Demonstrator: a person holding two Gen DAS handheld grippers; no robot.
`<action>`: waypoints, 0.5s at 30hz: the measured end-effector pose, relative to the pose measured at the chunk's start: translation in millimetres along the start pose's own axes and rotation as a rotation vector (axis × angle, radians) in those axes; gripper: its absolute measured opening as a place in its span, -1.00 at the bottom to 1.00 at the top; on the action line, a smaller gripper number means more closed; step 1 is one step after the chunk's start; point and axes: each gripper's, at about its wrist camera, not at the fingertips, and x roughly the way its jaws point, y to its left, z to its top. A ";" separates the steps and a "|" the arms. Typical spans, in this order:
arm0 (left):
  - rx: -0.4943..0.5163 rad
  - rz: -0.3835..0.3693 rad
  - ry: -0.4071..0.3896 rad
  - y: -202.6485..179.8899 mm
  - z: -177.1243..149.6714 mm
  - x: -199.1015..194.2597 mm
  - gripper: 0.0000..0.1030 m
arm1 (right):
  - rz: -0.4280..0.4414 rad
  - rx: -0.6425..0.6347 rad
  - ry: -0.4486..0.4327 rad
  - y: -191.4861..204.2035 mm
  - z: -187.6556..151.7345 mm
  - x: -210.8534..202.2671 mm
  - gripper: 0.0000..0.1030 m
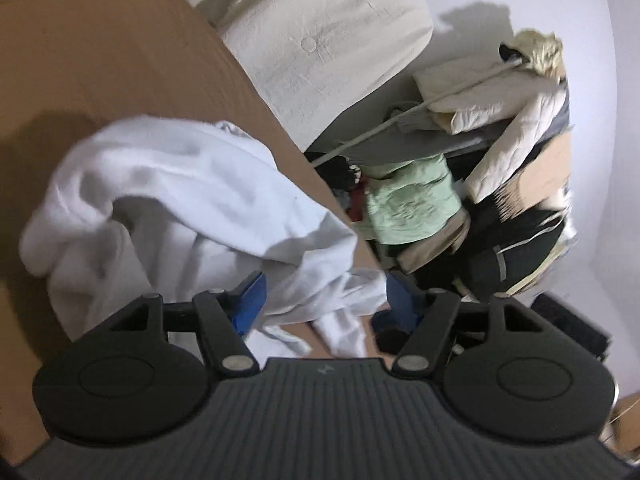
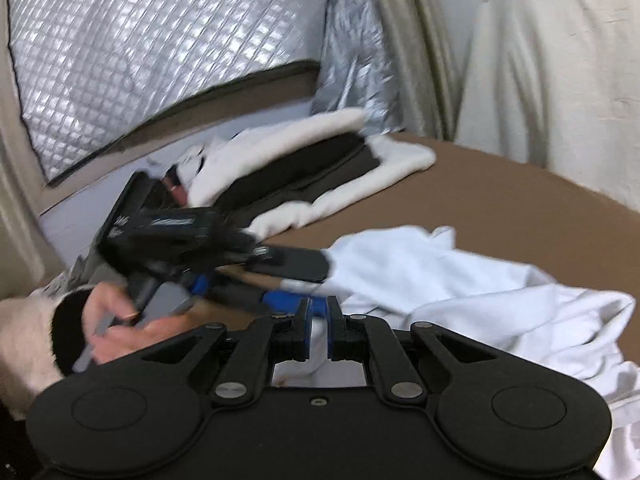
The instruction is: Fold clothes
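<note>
Left wrist view: the left gripper [image 1: 322, 300] is spread wide, with a fold of the white garment [image 1: 180, 216] between its blue pads but not pinched. The garment is bunched near the edge of the brown table [image 1: 100, 60], so I'd guess a sloppy close grabs several layers or nudges it off toward the clothes pile [image 1: 460, 208].

Right wrist view: the right gripper [image 2: 319, 322] is squeezed nearly shut, and I can't tell if any of the white garment is caught. The person's hand [image 2: 116, 320] works the left gripper really close by, so the tools could bump.
</note>
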 end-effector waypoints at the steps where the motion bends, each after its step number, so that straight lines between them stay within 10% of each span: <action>1: 0.020 0.002 0.002 -3.3 -0.2 1.1 0.28 | -0.009 -0.009 0.005 2.8 0.5 -1.1 -0.85; 6: 0.244 0.161 0.054 -27.8 -6.9 13.3 0.28 | -0.110 0.034 0.072 -11.7 20.9 -17.3 -0.58; 11: 0.354 0.214 0.068 -38.7 -14.7 26.7 0.27 | -0.216 0.089 0.009 -40.3 23.2 -37.6 0.50; 15: 0.531 0.413 -0.008 -53.4 -22.5 36.5 0.24 | -0.241 0.339 -0.001 -97.3 -0.8 -14.7 0.51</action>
